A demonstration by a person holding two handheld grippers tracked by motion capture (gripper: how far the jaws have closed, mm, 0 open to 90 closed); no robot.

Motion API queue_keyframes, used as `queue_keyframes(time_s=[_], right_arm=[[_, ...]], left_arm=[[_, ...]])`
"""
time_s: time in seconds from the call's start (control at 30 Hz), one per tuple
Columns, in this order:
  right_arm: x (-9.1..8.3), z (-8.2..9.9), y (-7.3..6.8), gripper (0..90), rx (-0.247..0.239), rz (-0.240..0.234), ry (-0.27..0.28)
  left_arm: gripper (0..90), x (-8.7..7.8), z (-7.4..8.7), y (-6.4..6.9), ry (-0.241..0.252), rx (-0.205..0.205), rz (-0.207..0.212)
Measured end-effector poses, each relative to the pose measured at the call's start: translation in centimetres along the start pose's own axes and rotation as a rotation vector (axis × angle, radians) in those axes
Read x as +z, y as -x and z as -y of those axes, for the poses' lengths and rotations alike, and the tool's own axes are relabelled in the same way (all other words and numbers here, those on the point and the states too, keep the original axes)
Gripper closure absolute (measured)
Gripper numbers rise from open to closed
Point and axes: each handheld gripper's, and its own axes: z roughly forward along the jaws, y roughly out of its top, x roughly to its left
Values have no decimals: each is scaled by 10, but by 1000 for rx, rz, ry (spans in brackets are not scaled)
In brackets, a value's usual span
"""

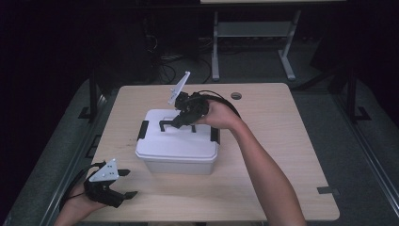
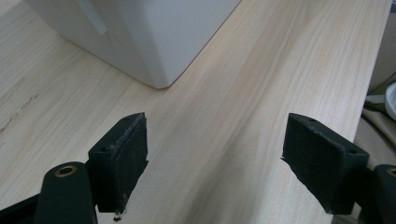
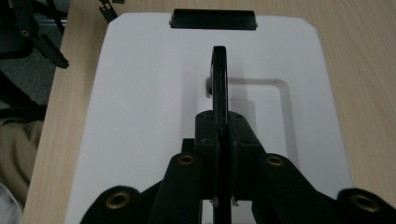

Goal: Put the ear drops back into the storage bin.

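Box handle gripped, lid on, lift not yet begun.

Left tongs [image 1: 123, 183] rest wide and empty near the worktop [image 1: 282, 141] front edge; mid-worktop, the white box [image 1: 179, 143] sits latched, its black handle [image 3: 219, 79] raised and clamped by the right tongs [image 1: 181, 120].
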Motion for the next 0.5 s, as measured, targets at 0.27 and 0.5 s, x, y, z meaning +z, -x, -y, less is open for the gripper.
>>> queue_keyframes(time_s=[0.27, 0.5], right_arm=[[-4, 4, -2, 751, 13, -13, 18], [-13, 9, -8, 655, 28, -27, 52]], left_arm=[[217, 0, 0, 0, -4, 0, -3], [212, 1, -2, 2, -4, 7, -3]])
